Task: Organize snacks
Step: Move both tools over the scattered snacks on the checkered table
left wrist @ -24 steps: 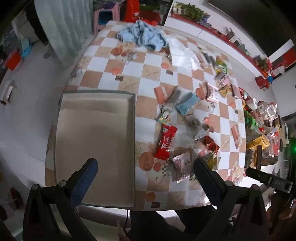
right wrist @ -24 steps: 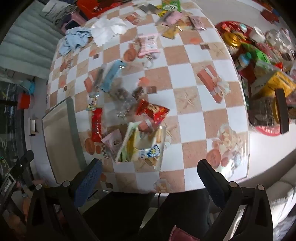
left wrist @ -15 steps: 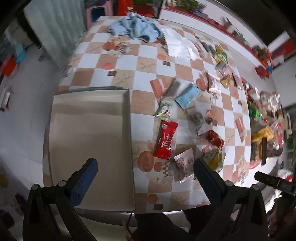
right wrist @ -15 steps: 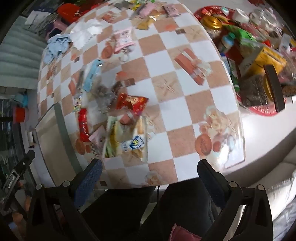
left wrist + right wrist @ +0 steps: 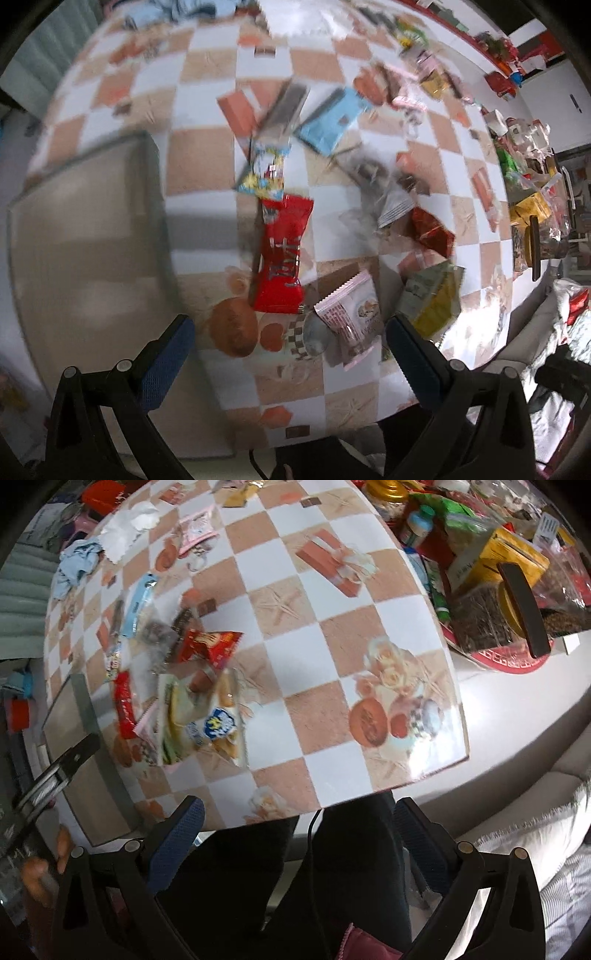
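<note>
I read both grippers as pointing steeply down over the desk [image 5: 207,173], which carries a tan-and-white checkered cloth. The left gripper [image 5: 286,343] has its blue-padded fingers [image 5: 166,354] spread fully apart with nothing between them. The right gripper [image 5: 297,829] is likewise wide open and empty, hanging over the near desk edge. The snacks lie loose mid-desk: a red foil packet with white characters [image 5: 282,254], a pink-and-white sachet [image 5: 351,317] just beside it, a light-blue flat pack [image 5: 330,123] farther back, and a clear bag of biscuits [image 5: 207,716]. A shallow beige rectangular tray [image 5: 85,236] sits left of the snacks. The left view is motion-blurred.
</note>
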`<state>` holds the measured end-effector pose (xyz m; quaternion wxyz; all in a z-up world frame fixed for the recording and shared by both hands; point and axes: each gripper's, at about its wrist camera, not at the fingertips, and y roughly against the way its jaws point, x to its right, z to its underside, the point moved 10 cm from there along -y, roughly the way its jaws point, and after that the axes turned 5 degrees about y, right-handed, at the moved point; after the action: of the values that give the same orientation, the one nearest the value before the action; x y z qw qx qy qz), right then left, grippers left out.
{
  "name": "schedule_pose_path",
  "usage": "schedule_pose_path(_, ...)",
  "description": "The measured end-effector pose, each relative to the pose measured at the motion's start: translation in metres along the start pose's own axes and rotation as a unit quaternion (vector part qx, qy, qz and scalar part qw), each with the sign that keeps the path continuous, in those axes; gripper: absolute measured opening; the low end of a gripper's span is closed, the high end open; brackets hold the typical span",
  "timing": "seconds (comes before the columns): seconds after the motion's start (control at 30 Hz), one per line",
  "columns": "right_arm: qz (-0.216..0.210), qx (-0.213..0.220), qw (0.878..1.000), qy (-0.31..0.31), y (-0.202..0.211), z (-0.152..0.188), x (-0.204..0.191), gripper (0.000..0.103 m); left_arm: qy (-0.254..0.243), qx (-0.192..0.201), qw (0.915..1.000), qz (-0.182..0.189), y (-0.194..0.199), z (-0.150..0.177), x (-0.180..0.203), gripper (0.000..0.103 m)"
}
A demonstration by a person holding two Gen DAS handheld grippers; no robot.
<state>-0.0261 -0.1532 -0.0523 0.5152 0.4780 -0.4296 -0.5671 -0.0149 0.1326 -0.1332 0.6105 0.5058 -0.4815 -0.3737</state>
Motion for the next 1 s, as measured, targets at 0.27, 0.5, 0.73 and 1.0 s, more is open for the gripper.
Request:
schedule_pose_path(0.27,-0.012,-0.003,1.000,0.000,-0.005,0.001,0.002,0.103,0.008,-0.018,0.9989,-0.042,-0.033,0.013,-0.037,0.103)
schedule_pose_path(0.5,-0.016,-0.031,0.998,0.050,-0.035,-0.005,-0.029,0.103,0.017,-0.011,0.9988,-0.044,-0.017,0.017,-0.038,0.103)
schedule_pose_path(0.73,-0.027,-0.003,0.996,0.084,-0.057,-0.029,-0.082,0.103,0.028,-0.006,0.9986,-0.044,0.007,0.020,-0.024,0.103)
schedule_pose_path(1.0,0.038,-0.005,0.993,0.111,-0.107,-0.051,-0.103,0.103,0.029,-0.017,0.9977,-0.058,0.010,0.026,-0.032,0.103)
